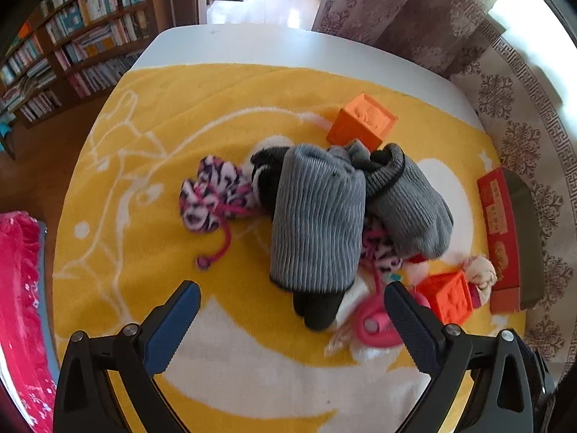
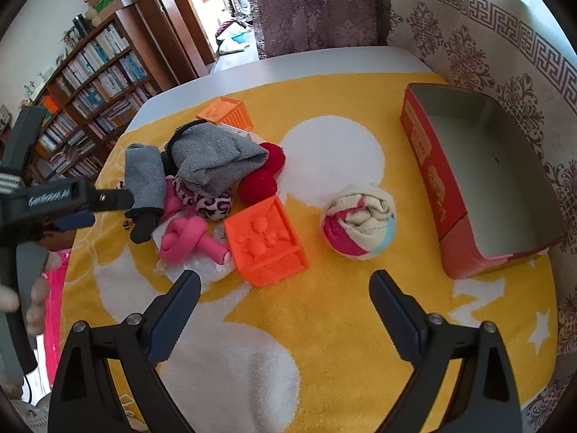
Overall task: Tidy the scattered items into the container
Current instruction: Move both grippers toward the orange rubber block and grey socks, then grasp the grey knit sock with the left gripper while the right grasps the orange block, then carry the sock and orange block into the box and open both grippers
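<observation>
The red box (image 2: 431,166) stands open and empty at the right of the yellow blanket (image 2: 324,324). A rolled sock ball (image 2: 359,222) lies just left of it. An orange block (image 2: 267,240) sits beyond my open right gripper (image 2: 285,281), whose jaws hold nothing. Behind the block lie a pink knotted roll (image 2: 187,238), two red balls (image 2: 258,186) and grey socks (image 2: 216,158). My left gripper (image 1: 290,303) hovers open over the dark end of a long grey sock (image 1: 317,216). A patterned sock (image 1: 212,195) lies left of that sock. A second orange block (image 1: 364,122) sits behind it.
The blanket covers a white table (image 1: 252,47) whose far edge shows. A bookshelf (image 1: 83,36) stands at the left and patterned curtains (image 2: 487,54) hang behind the box. A pink-red cloth (image 1: 18,288) lies off the table's left side. A hand (image 2: 36,296) grips the left tool.
</observation>
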Available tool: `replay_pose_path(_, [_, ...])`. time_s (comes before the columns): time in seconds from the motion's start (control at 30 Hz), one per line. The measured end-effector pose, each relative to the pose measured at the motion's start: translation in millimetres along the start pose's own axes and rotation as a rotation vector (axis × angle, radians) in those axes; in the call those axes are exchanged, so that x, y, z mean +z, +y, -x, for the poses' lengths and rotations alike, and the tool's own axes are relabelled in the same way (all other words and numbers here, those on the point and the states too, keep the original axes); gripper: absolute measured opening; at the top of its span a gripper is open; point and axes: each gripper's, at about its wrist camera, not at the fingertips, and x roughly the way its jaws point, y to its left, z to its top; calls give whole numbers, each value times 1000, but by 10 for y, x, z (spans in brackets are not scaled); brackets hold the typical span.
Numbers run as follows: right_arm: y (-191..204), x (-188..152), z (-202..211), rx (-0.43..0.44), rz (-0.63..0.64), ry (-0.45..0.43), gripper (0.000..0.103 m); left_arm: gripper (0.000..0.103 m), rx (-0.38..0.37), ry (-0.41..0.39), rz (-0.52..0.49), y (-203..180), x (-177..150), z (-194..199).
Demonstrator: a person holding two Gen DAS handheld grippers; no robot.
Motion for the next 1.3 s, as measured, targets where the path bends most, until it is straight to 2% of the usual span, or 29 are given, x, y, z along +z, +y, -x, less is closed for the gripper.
replay_pose_path(0.03, [-15,-4,1,-4,-6,0,96,100,0,3,0,-14,34,-43])
replay_pose_path(0.07, [-26,-1,-5,-8,-9,0,96,91,-8,9,0,-73,46,-72])
replay_pose_path(0.17, [-46,-6,-10,-20,-18,1,96,77,-54,38,-9,-116,123,-185])
replay_pose_path(0.27, [-46,3,-29,-30,-17,5,96,75,-52,44,-33,-147,159,-289])
replay_pose_path(0.3, [-40,10,-38,-33,-15,6,96,70,-39,42,-48,-158,167,-317])
replay_pose_path(0.33, [-31,18,-49,-36,-11,7,96,58,-34,43,-65,-168,174,-346])
replay_pose_path(0.47, [34,72,-118,-43,11,13,96,52,-54,38,-83,-167,178,-357])
replay_pose_path(0.67, [106,159,-330,-61,49,41,94,48,-54,17,-118,-87,137,-217])
replay_pose_path(0.8, [134,185,-481,-53,73,82,72,48,-55,19,-94,87,113,-158])
replay_pose_path(0.87, [191,201,-553,-60,97,98,65,48,-58,25,-87,162,120,-160])
replay_pose_path(1.0, [297,201,-719,-100,148,129,64,48,-68,37,-82,237,86,-182])
replay_pose_path(1.13, [291,183,-843,-114,145,154,64,48,-82,40,-88,236,38,-177])
replay_pose_path(1.3, [265,130,-700,-94,96,145,61,48,-96,-7,-105,177,35,23])
